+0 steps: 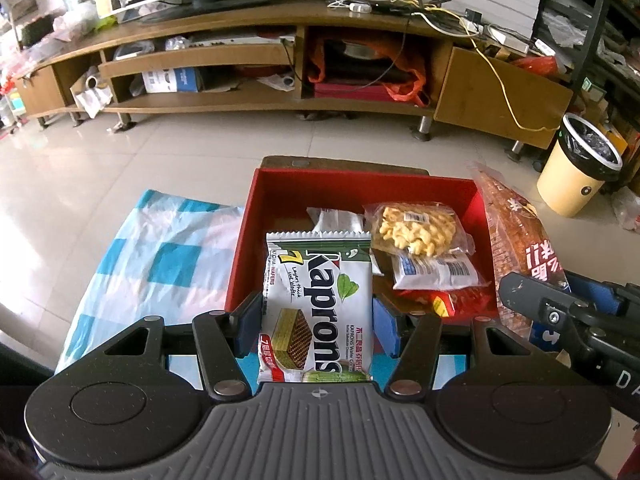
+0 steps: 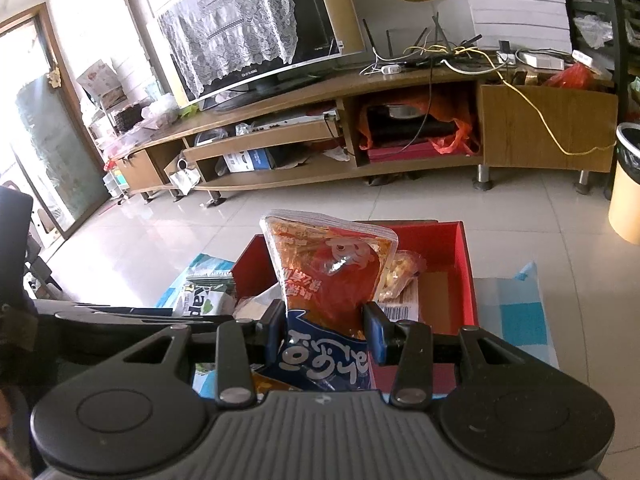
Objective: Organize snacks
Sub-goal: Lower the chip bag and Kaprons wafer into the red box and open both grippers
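Two grippers each carry a snack packet over an open red cardboard box [image 1: 280, 188] set on a blue-and-white checked cloth [image 1: 160, 256]. From the left wrist, the left gripper [image 1: 316, 320] has its blue pads pressed on both sides of a white-and-green Kaprons wafer packet [image 1: 320, 300], held above the box's near left part. Inside lie a clear bag of yellow twisted crackers [image 1: 416, 232] at the far right and a white barcoded packet [image 1: 436, 270] nearer. From the right wrist, the right gripper [image 2: 324, 328] is clamped on an orange-and-blue snack bag [image 2: 328, 280], upright above the box's near edge; the wafer packet shows at the left.
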`<action>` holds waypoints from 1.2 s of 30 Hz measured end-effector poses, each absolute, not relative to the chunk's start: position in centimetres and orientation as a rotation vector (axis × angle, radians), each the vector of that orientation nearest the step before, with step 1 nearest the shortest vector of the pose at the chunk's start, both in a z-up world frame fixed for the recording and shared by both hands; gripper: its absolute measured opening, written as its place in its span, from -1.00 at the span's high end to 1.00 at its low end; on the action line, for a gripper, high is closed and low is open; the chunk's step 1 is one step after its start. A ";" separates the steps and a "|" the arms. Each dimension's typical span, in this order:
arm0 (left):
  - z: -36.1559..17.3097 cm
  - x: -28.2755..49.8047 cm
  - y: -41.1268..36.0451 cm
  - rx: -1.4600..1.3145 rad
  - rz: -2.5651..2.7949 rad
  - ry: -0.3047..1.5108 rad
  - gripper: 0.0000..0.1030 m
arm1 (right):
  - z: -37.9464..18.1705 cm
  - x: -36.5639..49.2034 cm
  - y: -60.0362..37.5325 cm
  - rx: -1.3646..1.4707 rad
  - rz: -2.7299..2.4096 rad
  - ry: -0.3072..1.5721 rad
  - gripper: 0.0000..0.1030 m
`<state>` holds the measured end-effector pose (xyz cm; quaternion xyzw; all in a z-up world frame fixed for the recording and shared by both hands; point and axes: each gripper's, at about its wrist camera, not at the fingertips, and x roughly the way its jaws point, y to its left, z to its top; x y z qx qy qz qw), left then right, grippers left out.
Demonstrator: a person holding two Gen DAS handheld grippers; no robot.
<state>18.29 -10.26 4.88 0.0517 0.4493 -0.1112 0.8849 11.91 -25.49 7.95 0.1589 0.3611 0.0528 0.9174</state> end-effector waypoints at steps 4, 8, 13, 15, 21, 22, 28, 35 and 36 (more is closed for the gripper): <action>4.7 19.2 -10.6 0.119 -0.224 0.933 -0.26 | 7.7 12.9 -25.9 0.324 0.102 0.744 0.24; 4.4 20.2 -10.8 0.124 -0.213 0.934 -0.26 | 7.1 14.2 -26.7 0.329 0.083 0.752 0.24; 3.8 21.6 -11.0 0.130 -0.200 0.943 -0.26 | 6.3 15.7 -27.5 0.338 0.061 0.768 0.24; 3.6 22.0 -11.1 0.130 -0.198 0.946 -0.26 | 6.0 16.2 -27.7 0.340 0.057 0.771 0.24; 3.0 23.0 -11.1 0.135 -0.186 0.960 -0.26 | 5.2 17.4 -27.6 0.328 0.058 0.790 0.24; 2.9 23.1 -11.1 0.136 -0.184 0.963 -0.26 | 5.1 17.6 -27.5 0.327 0.058 0.794 0.24; 2.3 23.8 -11.2 0.142 -0.174 0.975 -0.26 | 4.4 19.0 -27.4 0.328 0.059 0.803 0.24; 1.7 24.2 -11.3 0.150 -0.172 0.987 -0.26 | 3.7 19.3 -27.4 0.331 0.057 0.814 0.24; 1.7 24.2 -11.3 0.151 -0.172 0.987 -0.26 | 3.7 19.4 -27.4 0.332 0.056 0.815 0.24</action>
